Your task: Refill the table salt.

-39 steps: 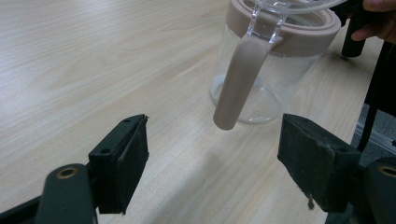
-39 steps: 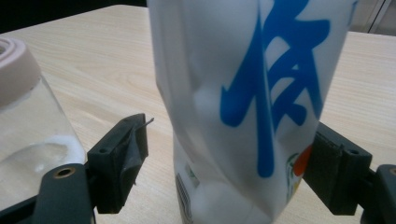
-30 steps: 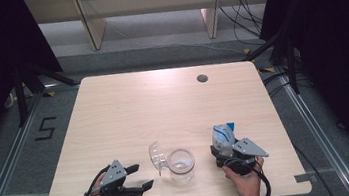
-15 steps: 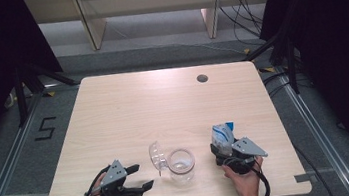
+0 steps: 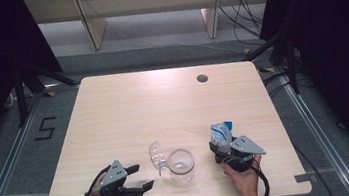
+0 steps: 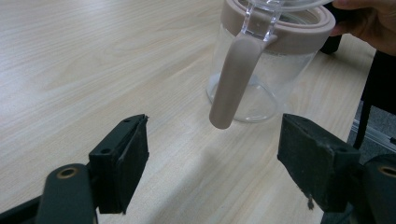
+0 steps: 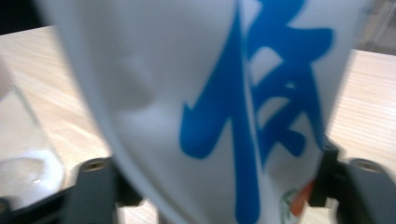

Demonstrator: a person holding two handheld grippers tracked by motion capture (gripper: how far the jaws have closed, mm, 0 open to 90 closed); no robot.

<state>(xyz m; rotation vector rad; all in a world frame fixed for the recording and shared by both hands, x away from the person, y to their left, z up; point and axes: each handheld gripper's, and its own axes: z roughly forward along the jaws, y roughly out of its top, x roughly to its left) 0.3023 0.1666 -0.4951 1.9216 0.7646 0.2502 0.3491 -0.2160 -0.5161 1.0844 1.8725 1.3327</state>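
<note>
From the high view, a clear glass jar [image 5: 181, 165] stands near the front edge of the light wooden table [image 5: 163, 104], its hinged lid [image 5: 157, 155] swung open and tilted up on the jar's left side. The left hand-held gripper [image 5: 139, 178] rests low on the table to the left of the jar, jaws spread apart with nothing between them. Its own view adds what the overhead one cannot: the jar has a pale beige collar around its mouth [image 6: 299, 28] and a beige clasp arm [image 6: 233, 79] hanging down its side, and the jar sits just beyond the two black pads (apart from them, not touching).

The right hand-held gripper [image 5: 221, 145] sits to the right of the jar, with a white pouch printed in blue [image 5: 220, 133] standing upright between its jaws. The jaws have just been closing. The right gripper view shows the pouch [image 7: 210, 107] up close, blurred, with a large blue character; its sides appear to meet both jaws.
</note>
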